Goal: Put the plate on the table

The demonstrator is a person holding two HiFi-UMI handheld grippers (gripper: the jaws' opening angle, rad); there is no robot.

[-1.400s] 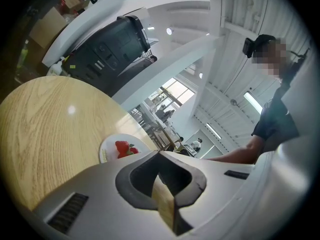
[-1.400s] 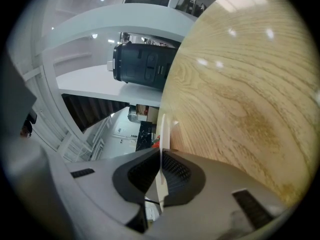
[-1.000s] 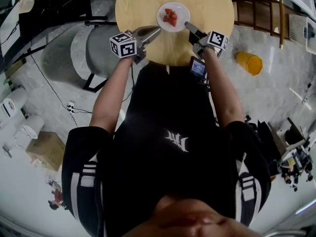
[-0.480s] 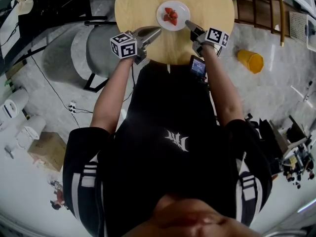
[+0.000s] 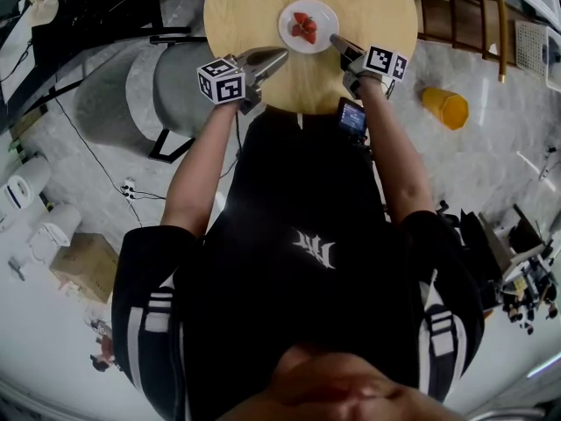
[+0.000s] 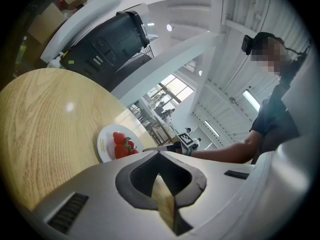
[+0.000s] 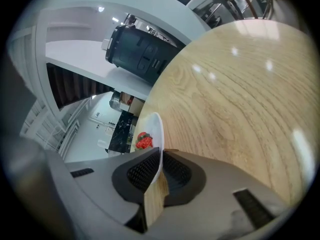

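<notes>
White plate (image 5: 322, 13), red strawberries (image 5: 303, 28), blond table (image 5: 250, 7)

Table (image 5: 245, 24) cut off by the head view's top edge — plate (image 7: 158, 133) rim half-hidden between jaws.

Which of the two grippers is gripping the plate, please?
The right gripper: its jaws pinch the plate at its rim; the left gripper is shut on nothing.

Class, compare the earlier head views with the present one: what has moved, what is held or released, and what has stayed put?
The right claw, shut on the rim of the plate, has carried it slightly farther from the person, over the table. Nothing was let go. The left claw, shut and empty, barely shifted; the strawberries stay on the plate.
</notes>
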